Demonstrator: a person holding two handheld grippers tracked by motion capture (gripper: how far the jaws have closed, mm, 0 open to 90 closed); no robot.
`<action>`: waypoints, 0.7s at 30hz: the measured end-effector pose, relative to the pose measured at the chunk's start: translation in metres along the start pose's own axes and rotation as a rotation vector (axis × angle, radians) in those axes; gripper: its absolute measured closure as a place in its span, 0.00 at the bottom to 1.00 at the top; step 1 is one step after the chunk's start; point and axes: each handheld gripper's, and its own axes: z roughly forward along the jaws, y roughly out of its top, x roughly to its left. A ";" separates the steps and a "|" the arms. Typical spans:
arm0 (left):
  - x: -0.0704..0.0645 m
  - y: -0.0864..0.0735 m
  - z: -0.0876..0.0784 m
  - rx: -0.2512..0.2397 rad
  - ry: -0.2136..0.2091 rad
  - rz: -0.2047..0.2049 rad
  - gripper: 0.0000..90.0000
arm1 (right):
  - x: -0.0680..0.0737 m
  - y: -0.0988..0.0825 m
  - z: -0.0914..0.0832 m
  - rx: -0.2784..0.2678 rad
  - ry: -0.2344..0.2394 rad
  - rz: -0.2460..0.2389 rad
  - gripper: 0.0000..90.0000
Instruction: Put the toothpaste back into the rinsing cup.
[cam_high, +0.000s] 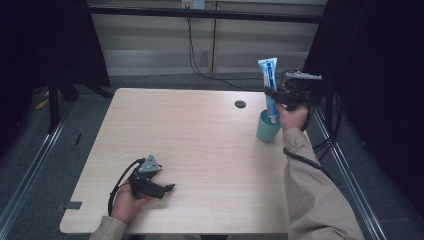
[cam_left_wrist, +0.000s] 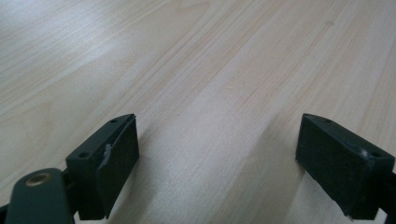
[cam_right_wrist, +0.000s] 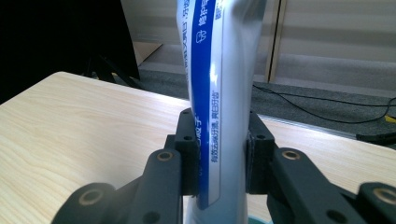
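A pale wooden table with rounded corners is set on a grey floor, with dark curtains at either side and a light panelled wall behind, down which a black cable is hung. A small dark round hole is seen in the tabletop toward its far right. Near the far right edge of the table a light teal cup is stood upright, and a white and blue toothpaste tube is held upright with its lower end inside the cup's mouth and its flat crimped end pointing up. The tube is clamped about its middle by the right gripper, which is carried by the right hand just beyond the cup; in the right gripper view the tube is seen pressed from both sides by the two black pads, with blue print running down its white face and a sliver of the cup's teal rim visible at the bottom edge. The left gripper is rested low on the near left part of the table, held in the left hand and pointed to the right. In the left gripper view its jaws are spread wide, with nothing but bare wood grain between them.
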 end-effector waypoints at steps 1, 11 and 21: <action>0.000 0.000 0.000 0.000 0.000 0.000 0.14 | -0.001 0.000 0.000 0.000 -0.006 0.000 0.80; 0.000 0.000 0.000 0.001 0.009 0.008 0.14 | -0.006 -0.004 0.008 -0.006 -0.023 -0.002 0.80; 0.000 0.000 0.000 0.000 0.000 0.000 0.14 | -0.008 -0.010 0.011 -0.004 -0.039 -0.004 0.80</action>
